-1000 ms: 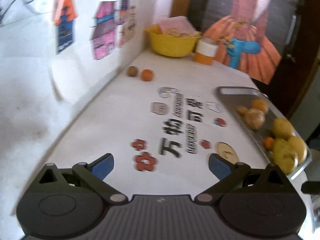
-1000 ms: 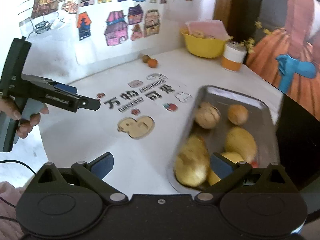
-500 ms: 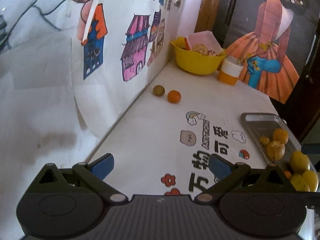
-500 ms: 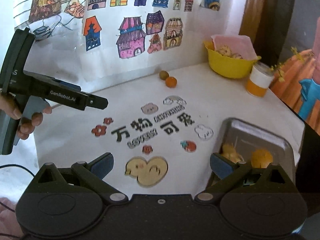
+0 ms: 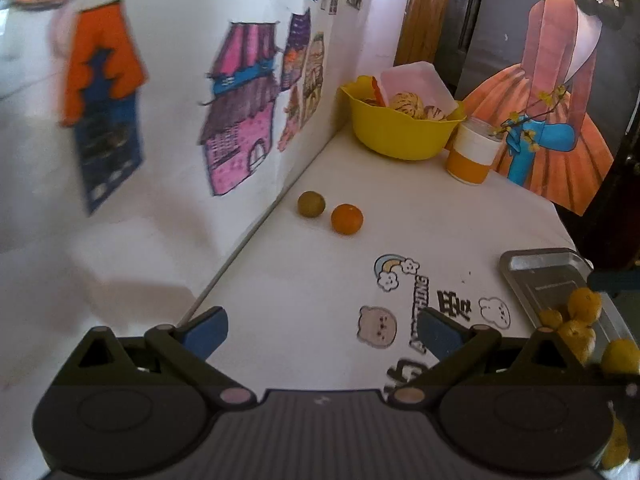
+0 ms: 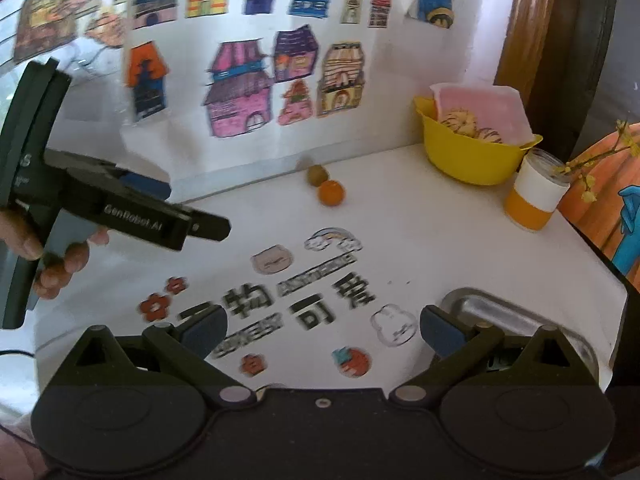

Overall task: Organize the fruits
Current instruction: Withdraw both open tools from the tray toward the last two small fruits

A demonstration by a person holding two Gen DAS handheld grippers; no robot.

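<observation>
A small orange fruit (image 5: 347, 219) and a green-brown fruit (image 5: 311, 203) lie side by side on the white table by the wall; the right wrist view shows the orange fruit (image 6: 331, 193) and green-brown fruit (image 6: 315, 174) too. A metal tray (image 5: 540, 272) at the right holds several yellow and orange fruits (image 5: 585, 304). My left gripper (image 5: 320, 330) is open and empty, well short of the two loose fruits. My right gripper (image 6: 320, 330) is open and empty above the printed table cover, beside the tray's (image 6: 500, 306) near corner.
A yellow bowl (image 5: 400, 128) with a pink lid and round items stands at the back corner, an orange-and-white cup (image 5: 472, 152) beside it. Drawings of houses cover the wall (image 5: 240, 112) on the left. A hand (image 6: 60, 264) holds the left gripper.
Both grippers have moved forward and lifted their view toward the back of the table. The tray has slid to the right edge of both views; the two loose fruits look nearer.
</observation>
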